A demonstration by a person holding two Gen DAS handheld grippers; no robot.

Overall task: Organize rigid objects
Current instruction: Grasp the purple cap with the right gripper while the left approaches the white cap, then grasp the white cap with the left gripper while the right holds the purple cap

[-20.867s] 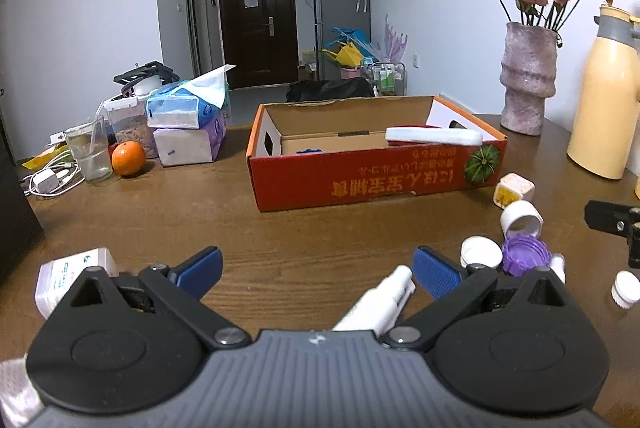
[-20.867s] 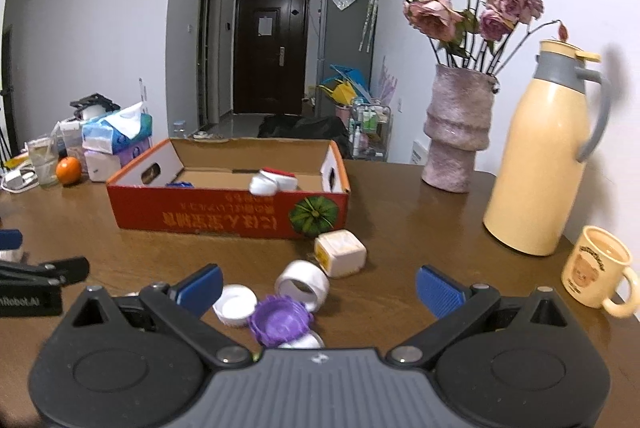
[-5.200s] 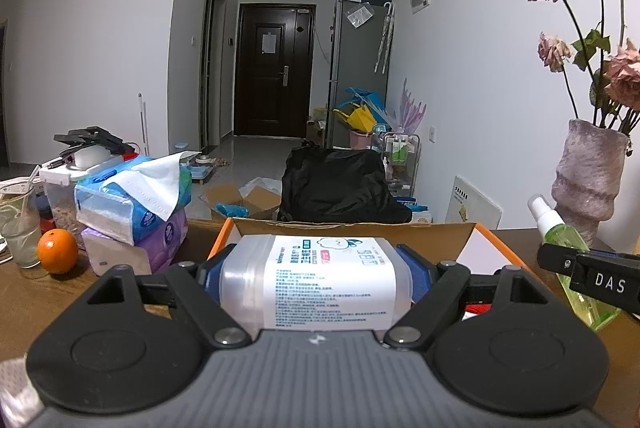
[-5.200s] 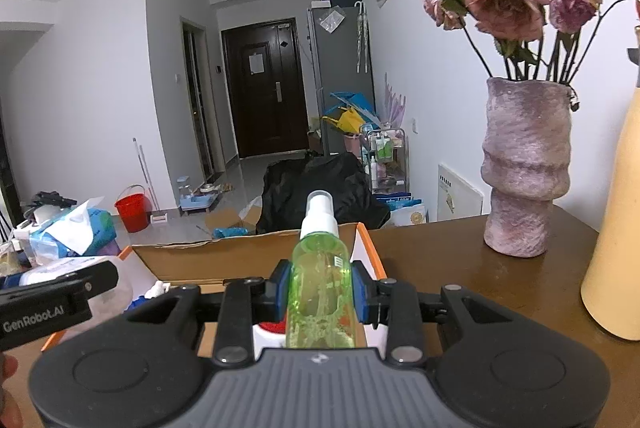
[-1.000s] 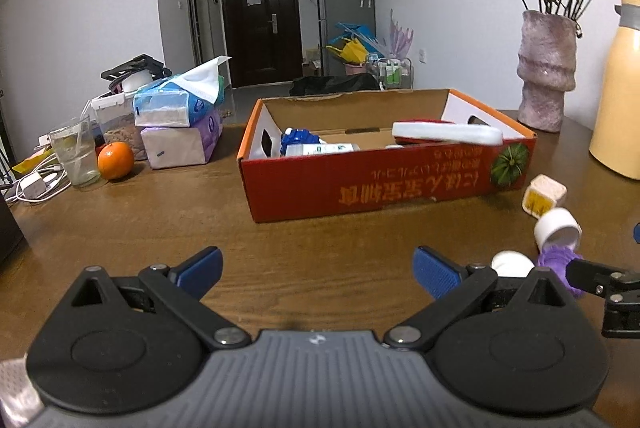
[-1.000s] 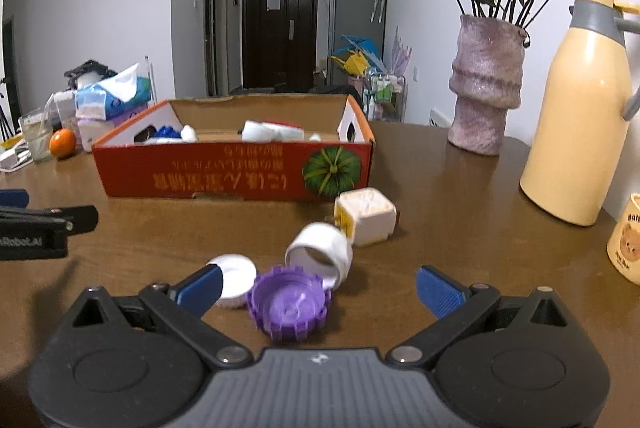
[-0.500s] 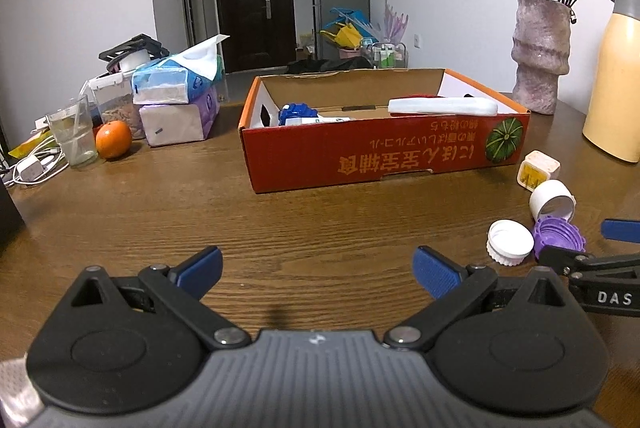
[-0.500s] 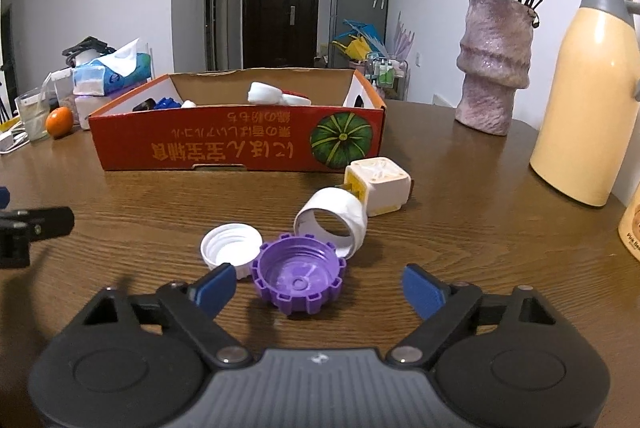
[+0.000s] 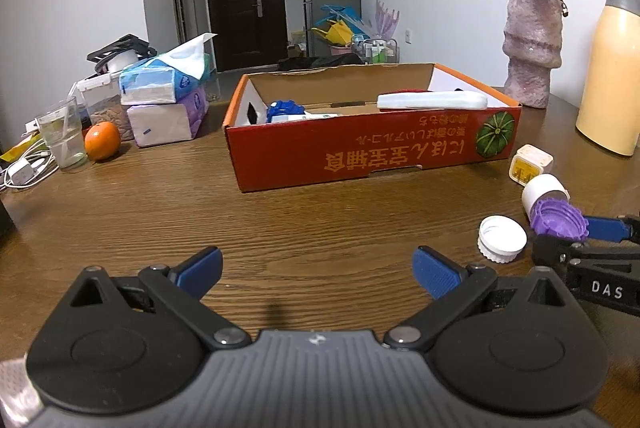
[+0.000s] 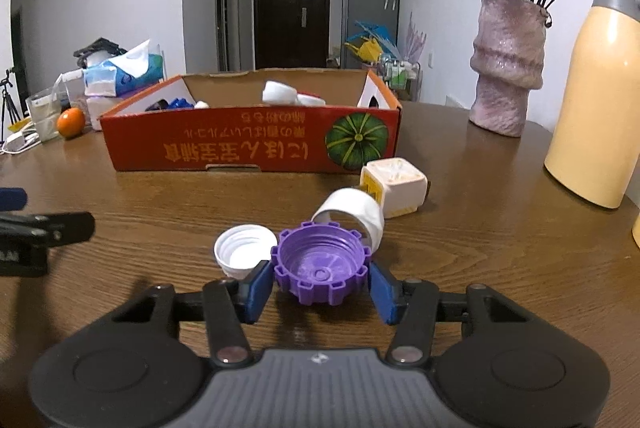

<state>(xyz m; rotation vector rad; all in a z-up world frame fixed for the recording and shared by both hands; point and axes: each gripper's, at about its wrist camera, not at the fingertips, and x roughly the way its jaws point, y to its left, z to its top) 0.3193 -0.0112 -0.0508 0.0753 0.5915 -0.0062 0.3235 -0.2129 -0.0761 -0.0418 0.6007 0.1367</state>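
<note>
My right gripper [image 10: 320, 286] is shut on a purple ridged cap [image 10: 320, 266] that sits open side up on the wooden table; it also shows in the left wrist view [image 9: 559, 219]. A white screw cap [image 10: 244, 248] lies just left of it, a white ring-shaped cap [image 10: 352, 210] and a cream square cap [image 10: 394, 186] just behind. The red cardboard box [image 10: 256, 148] holds white and blue items. My left gripper [image 9: 318, 268] is open and empty over bare table, left of the caps.
A pink vase [image 10: 506, 84] with dried roses and a yellow thermos [image 10: 592, 96] stand at the right. Tissue packs [image 9: 166, 104], an orange [image 9: 102, 140], a glass [image 9: 62, 132] and cables sit at the far left.
My right gripper moved forward and closed its fingers on the purple cap. My left gripper stayed open and shifted slightly.
</note>
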